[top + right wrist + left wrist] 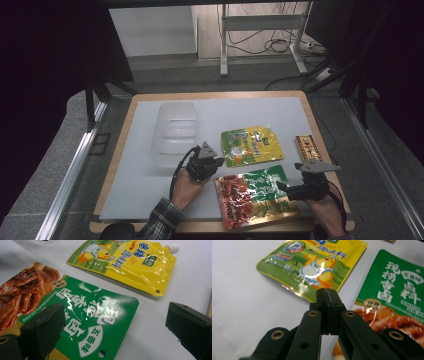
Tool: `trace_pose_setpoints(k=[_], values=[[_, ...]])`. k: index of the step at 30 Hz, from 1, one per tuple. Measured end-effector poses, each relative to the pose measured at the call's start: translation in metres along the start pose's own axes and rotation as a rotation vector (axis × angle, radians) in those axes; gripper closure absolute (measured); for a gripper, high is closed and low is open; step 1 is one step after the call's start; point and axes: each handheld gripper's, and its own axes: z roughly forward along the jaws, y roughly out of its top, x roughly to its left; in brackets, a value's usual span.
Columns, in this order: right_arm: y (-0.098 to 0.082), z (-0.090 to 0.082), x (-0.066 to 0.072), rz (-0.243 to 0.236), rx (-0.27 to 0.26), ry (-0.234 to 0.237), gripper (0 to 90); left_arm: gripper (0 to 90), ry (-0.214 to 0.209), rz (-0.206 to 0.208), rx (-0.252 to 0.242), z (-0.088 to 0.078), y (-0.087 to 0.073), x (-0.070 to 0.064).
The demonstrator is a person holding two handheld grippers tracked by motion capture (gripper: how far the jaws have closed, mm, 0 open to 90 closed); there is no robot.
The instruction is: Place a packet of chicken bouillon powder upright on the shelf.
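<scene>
A yellow-green spouted pouch [251, 145] with a cartoon duck lies flat at the table's middle. A larger green-and-red food pouch [255, 195] lies in front of it near the front edge. My left gripper [210, 161] hovers left of both pouches, its jaws pressed together with nothing between them; in the left gripper view its tips [327, 293] point at the near edge of the yellow pouch [317, 262], with the green pouch [392, 297] to the right. My right gripper [282, 187] stands open over the green pouch's right corner [95, 322], holding nothing.
A clear plastic container [175, 131] stands on the white mat [135, 165] at the back left. A small red-and-gold packet [307, 148] lies by the right edge. Beyond the table stand a metal frame and floor cables.
</scene>
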Motion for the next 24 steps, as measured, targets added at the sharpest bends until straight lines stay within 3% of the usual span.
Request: trace_pose_setpoints(k=[13,20,23,24], values=[[0.0,0.001,0.001,0.01,0.016,0.013,3.8,89.8,0.01,0.002,0.02,0.04,0.017,0.003],[-0.001,0.002,0.001,0.012,0.023,0.019,4.1,89.8,0.044,-0.006,0.025,0.059,0.025,0.007],[0.0,0.002,0.001,0.01,0.02,0.019,4.1,89.8,0.07,-0.007,0.025,0.065,0.028,0.008],[0.0,0.002,0.001,0.01,0.021,0.018,4.1,89.8,0.096,0.0,0.041,0.069,0.029,0.008]])
